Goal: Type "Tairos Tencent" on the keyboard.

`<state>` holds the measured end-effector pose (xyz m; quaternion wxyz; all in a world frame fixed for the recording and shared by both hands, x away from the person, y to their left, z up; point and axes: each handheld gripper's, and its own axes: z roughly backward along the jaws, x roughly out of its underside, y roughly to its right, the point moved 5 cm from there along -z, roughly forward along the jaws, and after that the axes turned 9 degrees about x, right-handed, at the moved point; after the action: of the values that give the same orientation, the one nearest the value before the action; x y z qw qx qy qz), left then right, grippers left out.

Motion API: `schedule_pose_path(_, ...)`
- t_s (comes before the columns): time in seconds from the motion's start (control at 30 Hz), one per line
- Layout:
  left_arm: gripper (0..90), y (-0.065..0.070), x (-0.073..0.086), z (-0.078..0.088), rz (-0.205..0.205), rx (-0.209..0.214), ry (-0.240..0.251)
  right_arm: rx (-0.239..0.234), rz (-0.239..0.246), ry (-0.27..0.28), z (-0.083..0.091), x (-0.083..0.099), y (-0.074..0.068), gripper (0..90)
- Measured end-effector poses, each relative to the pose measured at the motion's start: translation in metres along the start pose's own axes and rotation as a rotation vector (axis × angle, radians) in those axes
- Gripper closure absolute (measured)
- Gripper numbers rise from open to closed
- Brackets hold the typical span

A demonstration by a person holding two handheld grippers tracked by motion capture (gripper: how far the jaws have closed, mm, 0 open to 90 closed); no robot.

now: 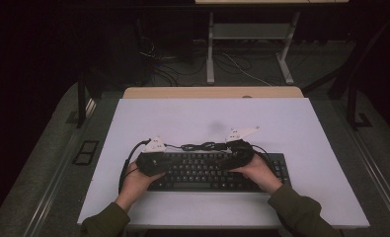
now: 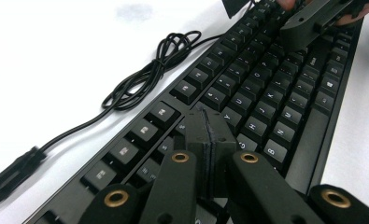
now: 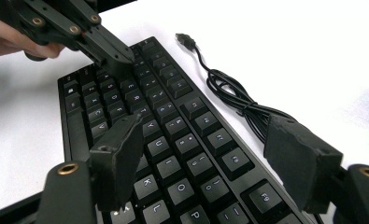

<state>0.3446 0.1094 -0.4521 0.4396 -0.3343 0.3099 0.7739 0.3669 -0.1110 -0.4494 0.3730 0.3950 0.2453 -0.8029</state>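
The jaws of the left gripper [image 2: 209, 140] are pressed flat together with nothing between them, their tips poised just above the keyboard [image 2: 266, 107] near its left-hand letter rows; whether they touch a keycap cannot be told. The jaws of the right gripper [image 3: 210, 163] stand wide apart and hold nothing, one over the keys and the other out past the keyboard's far edge, above the cable. In the high view the keyboard, black and full-sized, lies on the white worktop [image 1: 182, 118] towards its near edge, long side facing the person. The left hand [image 1: 136, 182] comes in at the keyboard's left end and the right hand [image 1: 259, 173] over its right half, each holding its gripper low above the keys. Just beyond the keyboard's far edge lies its black cable [image 3: 233, 98], gathered into a loose bundle, with the plug [image 3: 184, 38] resting free on the worktop beside the keyboard's left far corner. Past the worktop, well behind the keyboard, a dim floor with loose wires and the legs of another desk [image 1: 210, 49] can be made out.
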Motion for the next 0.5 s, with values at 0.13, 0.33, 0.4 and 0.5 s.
schedule_pose_path(0.13, 89.3, 0.0005, -0.0007, -0.0067, 0.001, 0.01, -0.002, -0.001, 0.001, -0.001, 0.0002, 0.0001, -0.0002, 27.8)
schedule_pose_path(0.33, 89.3, 0.0024, -0.0018, -0.0089, -0.005, 0.011, 0.0, -0.002, 0.004, -0.001, 0.0003, -0.0001, -0.0005, 27.8)
schedule_pose_path(0.4, 89.4, 0.0021, -0.0009, -0.0096, -0.004, 0.009, -0.004, -0.002, 0.005, -0.001, 0.0003, 0.0, -0.0008, 27.8)
schedule_pose_path(0.5, 89.4, 0.0013, 0.0008, -0.0108, -0.002, 0.009, -0.009, -0.002, 0.006, 0.0, -0.0001, 0.0, -0.0011, 27.8)
